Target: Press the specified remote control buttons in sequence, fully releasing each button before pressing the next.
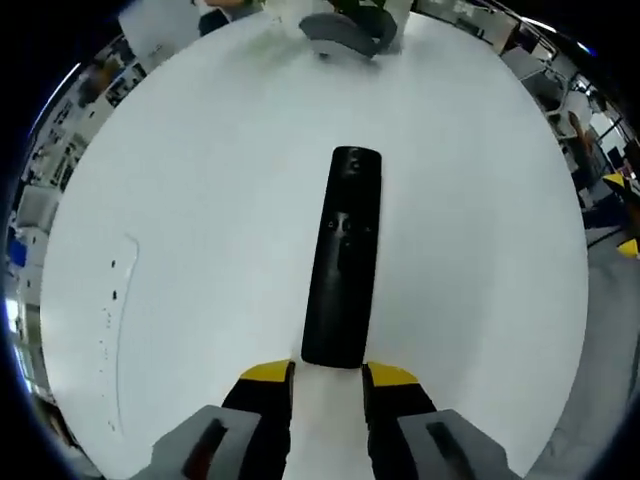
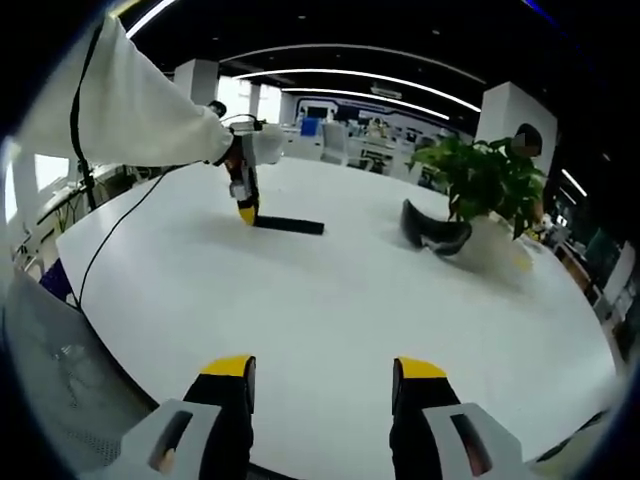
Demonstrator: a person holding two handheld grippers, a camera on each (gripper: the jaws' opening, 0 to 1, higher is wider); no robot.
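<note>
Left gripper (image 1: 328, 385): jaws apart, released, yellow-tipped black fingers w/ grey housings, straddling the near end of the remote control (image 1: 343, 262) without visibly clamping it. Remote is a long slim black bar, rounded far end, matte plastic, small buttons at mid-length and a round one near the far end; it lies flat on the white table (image 1: 200, 250), roughly mid-table, long axis pointing away from the jaws toward the far edge. Table top is smooth, glossy white, w/ a curved edge. A faint curved line w/ a few dark specks sits nearer the left edge.

Near the far edge: a dark grey curved headset-like object (image 1: 340, 35), rounded shell.

Right gripper (image 2: 324, 375): jaws wide apart, grasping nothing, hovering over bare table near its near edge. In the right gripper view the remote (image 2: 290, 225) is a thin black strip toward the far-left part of the table, the left gripper (image 2: 245, 212) pointing down at its end, held by a white-sleeved arm (image 2: 120, 110) w/ a black cable (image 2: 120, 235) trailing. Leafy green potted plant (image 2: 487, 175) stands by the right edge, just behind the headset-like object (image 2: 432, 232).
</note>
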